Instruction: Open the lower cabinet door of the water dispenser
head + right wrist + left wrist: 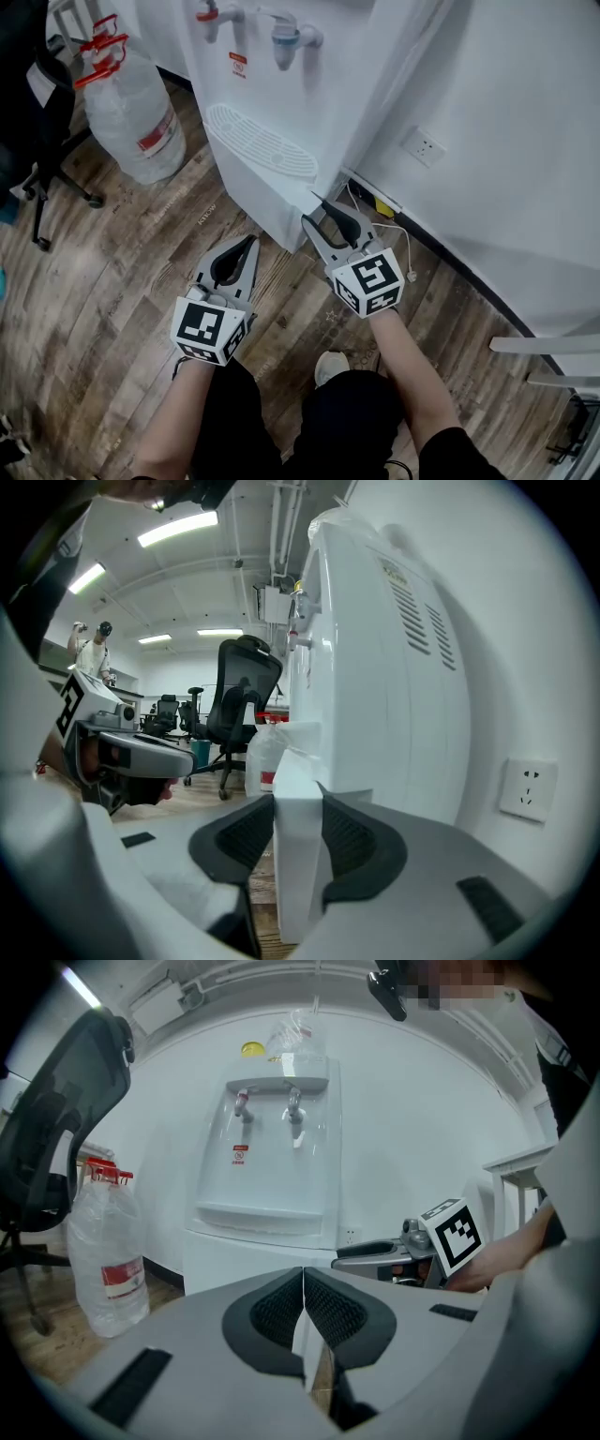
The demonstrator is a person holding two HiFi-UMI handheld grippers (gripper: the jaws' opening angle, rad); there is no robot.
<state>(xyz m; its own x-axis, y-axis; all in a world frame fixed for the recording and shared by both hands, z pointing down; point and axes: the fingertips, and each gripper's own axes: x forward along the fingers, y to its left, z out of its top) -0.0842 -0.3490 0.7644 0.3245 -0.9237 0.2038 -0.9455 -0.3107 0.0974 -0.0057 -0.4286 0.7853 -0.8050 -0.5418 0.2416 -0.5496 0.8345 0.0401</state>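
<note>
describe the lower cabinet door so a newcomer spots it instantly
Start at the white water dispenser. Under its ribbed drip tray is the lower cabinet door, a plain white panel. Unlike the front above with the taps, its edge is clamped in the right gripper.

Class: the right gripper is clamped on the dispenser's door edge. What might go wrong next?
The right gripper pinches the door only by its thin edge, so it may slip off when pulled. The white cable trails just beside that gripper and might snag. The shut left gripper may sit in the door's swing path.
</note>
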